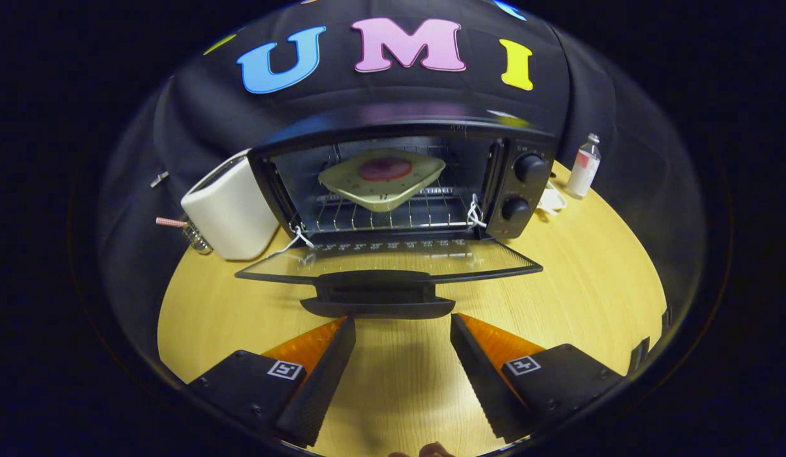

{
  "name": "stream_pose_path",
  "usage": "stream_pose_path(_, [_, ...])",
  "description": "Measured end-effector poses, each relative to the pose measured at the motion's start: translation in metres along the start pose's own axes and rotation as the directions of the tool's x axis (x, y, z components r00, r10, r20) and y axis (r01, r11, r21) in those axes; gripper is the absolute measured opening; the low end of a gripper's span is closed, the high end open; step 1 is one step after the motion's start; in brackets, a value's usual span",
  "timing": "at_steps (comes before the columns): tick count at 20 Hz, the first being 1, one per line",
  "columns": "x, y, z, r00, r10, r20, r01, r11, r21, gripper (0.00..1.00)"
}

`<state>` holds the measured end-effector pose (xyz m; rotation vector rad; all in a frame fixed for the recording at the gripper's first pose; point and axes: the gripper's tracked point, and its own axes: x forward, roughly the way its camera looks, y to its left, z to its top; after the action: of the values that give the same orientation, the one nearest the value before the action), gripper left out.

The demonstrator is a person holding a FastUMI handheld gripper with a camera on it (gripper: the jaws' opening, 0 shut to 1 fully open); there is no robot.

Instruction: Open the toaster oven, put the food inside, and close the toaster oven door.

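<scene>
We hold claw [402,320] spread, empty, just short of door handle [377,298]; plate w/ food [381,178] sits on oven [399,184] rack, so door's probably next to lift.

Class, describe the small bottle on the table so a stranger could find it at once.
Start at the toaster oven on the table, door open. Look past its knob side to the table's far edge: the small bottle stands upright there, clear with a pale cap, beyond the open gripper.
</scene>
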<state>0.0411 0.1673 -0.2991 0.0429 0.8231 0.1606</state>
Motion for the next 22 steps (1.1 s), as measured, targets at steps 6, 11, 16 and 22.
stream_pose_path(6, [-0.002,0.001,0.097,0.986,0.01,0.165,-0.016,0.999,0.033,1.0])
stream_pose_path(11, [-0.074,-0.015,0.155,0.934,0.015,0.356,-0.022,1.0,0.015,0.99])
stream_pose_path(16, [-0.161,-0.06,0.178,0.851,0.004,0.526,0.002,1.0,-0.012,0.99])
stream_pose_path(22, [-0.227,-0.107,0.158,0.833,-0.03,0.552,0.046,0.999,-0.016,0.99])
